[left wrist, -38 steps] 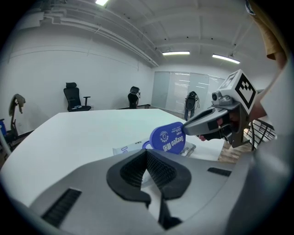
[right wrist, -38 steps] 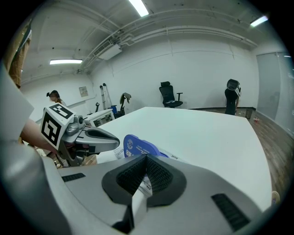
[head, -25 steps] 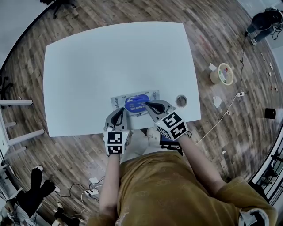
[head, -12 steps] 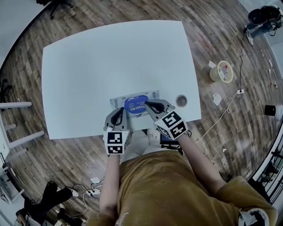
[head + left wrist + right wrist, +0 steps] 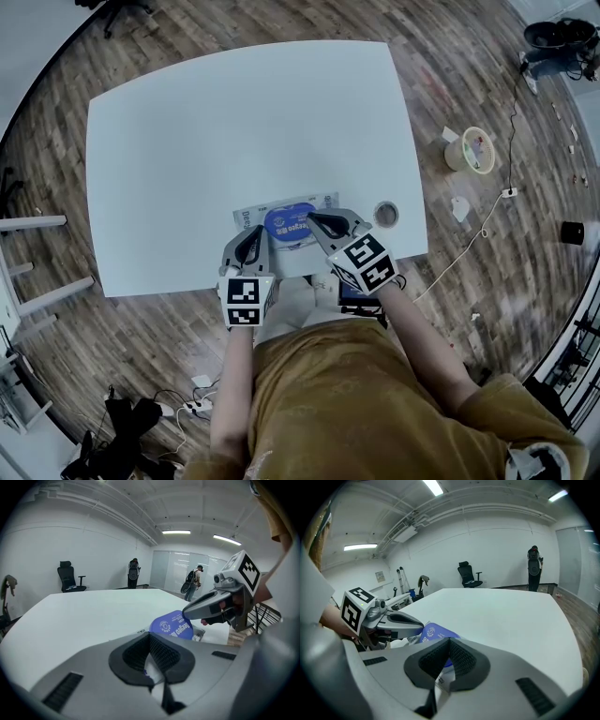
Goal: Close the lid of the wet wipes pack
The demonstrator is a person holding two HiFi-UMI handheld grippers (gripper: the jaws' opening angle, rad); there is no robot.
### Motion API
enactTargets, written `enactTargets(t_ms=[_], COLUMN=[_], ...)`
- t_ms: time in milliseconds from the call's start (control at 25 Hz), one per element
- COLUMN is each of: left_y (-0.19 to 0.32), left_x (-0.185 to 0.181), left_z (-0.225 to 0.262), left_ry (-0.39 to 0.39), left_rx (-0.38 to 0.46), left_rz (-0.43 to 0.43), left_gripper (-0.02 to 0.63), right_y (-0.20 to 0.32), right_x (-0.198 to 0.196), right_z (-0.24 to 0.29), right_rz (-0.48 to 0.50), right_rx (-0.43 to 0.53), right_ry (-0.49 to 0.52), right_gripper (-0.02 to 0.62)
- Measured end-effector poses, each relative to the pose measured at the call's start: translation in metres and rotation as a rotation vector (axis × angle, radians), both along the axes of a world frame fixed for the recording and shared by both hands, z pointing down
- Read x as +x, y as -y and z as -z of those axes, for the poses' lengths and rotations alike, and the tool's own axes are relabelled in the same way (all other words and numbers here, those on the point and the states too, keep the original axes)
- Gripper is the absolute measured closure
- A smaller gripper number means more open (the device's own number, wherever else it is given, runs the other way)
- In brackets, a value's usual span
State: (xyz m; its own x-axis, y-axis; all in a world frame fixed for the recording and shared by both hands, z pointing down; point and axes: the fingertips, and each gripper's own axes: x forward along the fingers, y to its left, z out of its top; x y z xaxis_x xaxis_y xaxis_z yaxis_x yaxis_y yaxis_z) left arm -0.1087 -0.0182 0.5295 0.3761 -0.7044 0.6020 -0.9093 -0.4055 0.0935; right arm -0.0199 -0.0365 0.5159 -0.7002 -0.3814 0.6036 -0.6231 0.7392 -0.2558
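- Left gripper (image 5: pixel 253 233) comes first: jaws pressed together, tip down at the 8 o'clock corner of the wet wipes pack (image 5: pixel 324 201).
- Right gripper (image 5: pixel 313 222), jaws closed up too, has its tip touching the blue lid (image 5: pixel 286 222) at its 3 o'clock edge.
- The lid tilts up off the pack.
- The pack lies at 6 o'clock on the white table (image 5: pixel 234 122), near its edge.

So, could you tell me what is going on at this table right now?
A person is working on a wet wipes pack that lies near the person's edge of a white table, with a handheld gripper in each hand. The pack's blue lid stands tilted up, not yet closed. The right gripper, jaws together, has its tip at the lid's raised edge, seemingly to press it down. The left gripper, jaws also together, sits at the pack's left end.
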Motion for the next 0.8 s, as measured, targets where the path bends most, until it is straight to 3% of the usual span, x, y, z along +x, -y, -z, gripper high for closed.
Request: enactTargets(t_ms=[800], left_y=[0.015], left_x=[0.001], left_z=[-0.008], left_ry=[-0.006], left_rx=[-0.011], left_rz=[-0.031], left_gripper=[0.614], right_y=[0.013], right_x=[-0.004], right_z=[-0.014], right_rz=[-0.013], right_rx=[-0.021], right_ry=[-0.017], right_gripper=[0.589])
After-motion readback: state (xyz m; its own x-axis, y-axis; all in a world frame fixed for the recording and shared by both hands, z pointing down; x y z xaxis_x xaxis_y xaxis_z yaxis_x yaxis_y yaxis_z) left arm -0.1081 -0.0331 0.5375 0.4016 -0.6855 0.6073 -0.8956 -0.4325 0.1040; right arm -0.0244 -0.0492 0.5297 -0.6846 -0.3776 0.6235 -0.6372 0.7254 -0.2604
